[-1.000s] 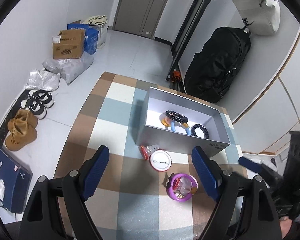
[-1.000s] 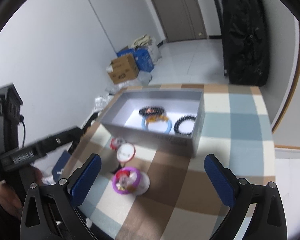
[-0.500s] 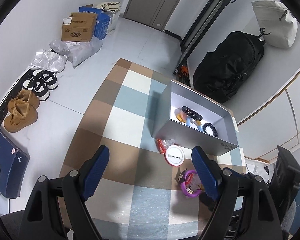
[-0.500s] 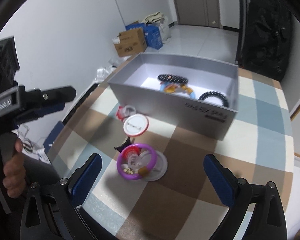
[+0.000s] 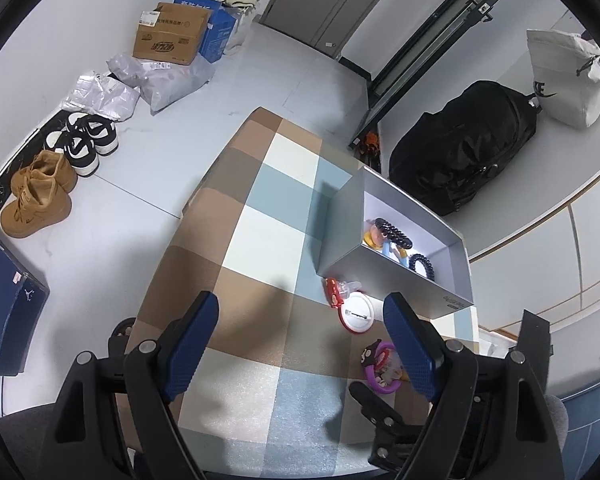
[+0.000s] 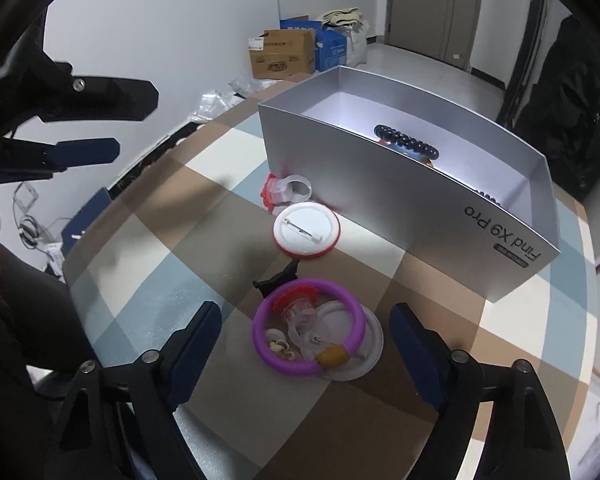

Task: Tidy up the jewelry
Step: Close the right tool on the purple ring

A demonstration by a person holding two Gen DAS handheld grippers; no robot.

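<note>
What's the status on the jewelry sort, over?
Right claw closing, astride purple bracelet, no contact yet. Left claw open, empty, over the table. Silver box holds beaded bracelets. Round badge lies beyond; path clear.

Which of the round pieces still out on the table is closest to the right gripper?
The purple bangle, lying just ahead of the closing right hand-held gripper; the red-rimmed badge lies farther off, by the box.

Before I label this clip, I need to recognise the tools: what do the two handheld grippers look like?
Both match: the left gripper and right gripper each have a matte black frame of angled linkage bars with silver pivot screws and two long fingers faced with dark blue textured pads. No markings or cables are visible on them. The person's clothing at the edge of the right wrist view looks dark.
</note>
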